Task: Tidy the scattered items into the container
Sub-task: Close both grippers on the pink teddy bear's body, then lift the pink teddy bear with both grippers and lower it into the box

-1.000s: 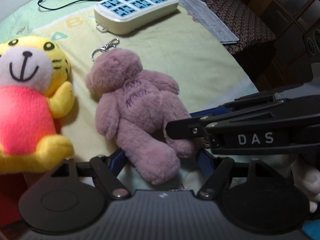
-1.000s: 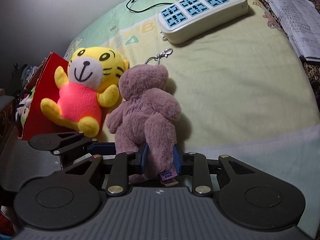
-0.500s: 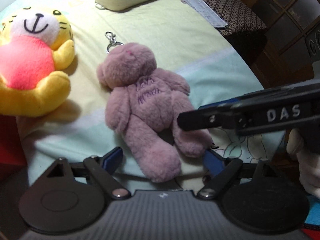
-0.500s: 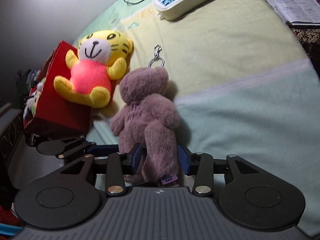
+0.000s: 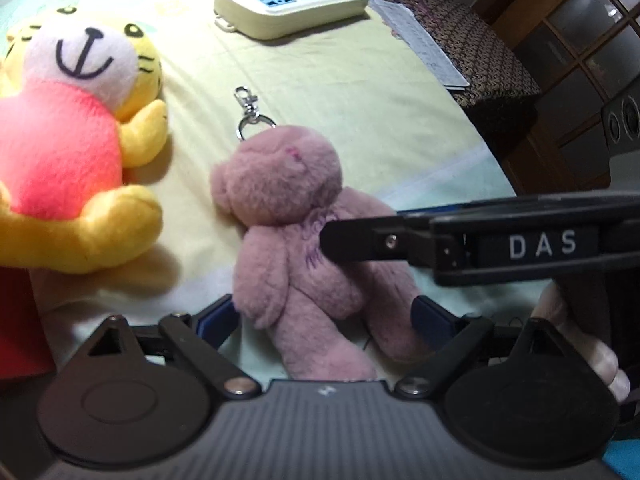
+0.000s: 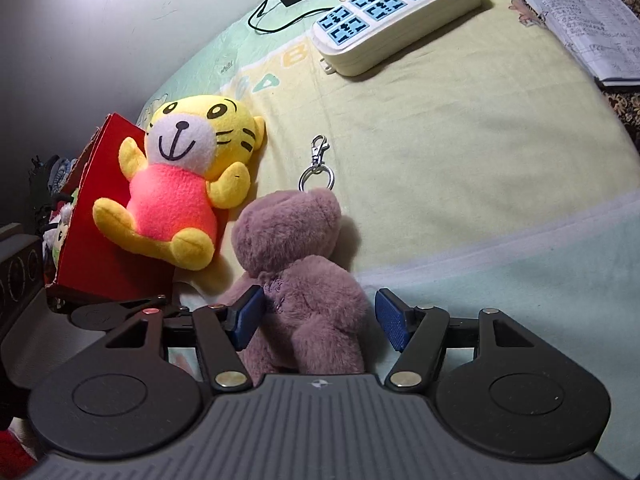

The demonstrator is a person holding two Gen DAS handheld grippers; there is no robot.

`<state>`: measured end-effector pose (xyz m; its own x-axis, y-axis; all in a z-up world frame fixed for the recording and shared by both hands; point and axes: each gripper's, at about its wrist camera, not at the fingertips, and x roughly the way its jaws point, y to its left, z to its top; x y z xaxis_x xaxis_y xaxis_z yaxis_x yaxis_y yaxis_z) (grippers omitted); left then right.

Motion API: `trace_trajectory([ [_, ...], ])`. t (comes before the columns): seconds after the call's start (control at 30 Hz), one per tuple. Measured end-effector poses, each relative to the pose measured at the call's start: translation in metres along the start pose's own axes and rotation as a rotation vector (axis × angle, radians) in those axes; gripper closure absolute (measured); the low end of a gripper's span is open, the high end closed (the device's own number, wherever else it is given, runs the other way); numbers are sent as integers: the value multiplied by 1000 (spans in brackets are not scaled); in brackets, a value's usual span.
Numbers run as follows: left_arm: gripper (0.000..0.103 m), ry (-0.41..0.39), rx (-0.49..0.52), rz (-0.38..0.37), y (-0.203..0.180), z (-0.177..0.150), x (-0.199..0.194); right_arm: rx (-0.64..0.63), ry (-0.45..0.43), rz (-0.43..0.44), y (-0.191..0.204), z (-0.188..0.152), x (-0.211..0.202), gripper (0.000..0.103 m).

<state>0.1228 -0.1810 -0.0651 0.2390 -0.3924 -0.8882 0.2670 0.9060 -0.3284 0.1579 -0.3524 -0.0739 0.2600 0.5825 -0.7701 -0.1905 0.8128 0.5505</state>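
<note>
Pink bear (image 6: 296,276) lay on bed (image 6: 460,168), just right of yellow tiger (image 6: 184,184) leaning on red box (image 6: 96,256). Right claw (image 6: 316,316) wide open, straddling bear's body. Left claw (image 5: 324,316) open around bear's legs, gripping nothing.

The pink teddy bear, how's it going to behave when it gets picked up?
The pink teddy bear looks plush, so it will probably squash and its limbs flop. It seems light for its size. Its key ring would likely dangle and could snag.
</note>
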Motion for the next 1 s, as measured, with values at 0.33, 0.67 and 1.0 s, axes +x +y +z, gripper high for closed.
trace_trajectory([
  [0.33,21,-25,40,26,-10,5,-4,88,25,82,-7,-2,-2,55],
  [0.67,22,-99,112,16,-40,2,-35,107,-51,87,0,-10,-44,55],
  [1.0,23,-296,134,25,-34,6,-120,6,-219,132,65,3,-86,55],
])
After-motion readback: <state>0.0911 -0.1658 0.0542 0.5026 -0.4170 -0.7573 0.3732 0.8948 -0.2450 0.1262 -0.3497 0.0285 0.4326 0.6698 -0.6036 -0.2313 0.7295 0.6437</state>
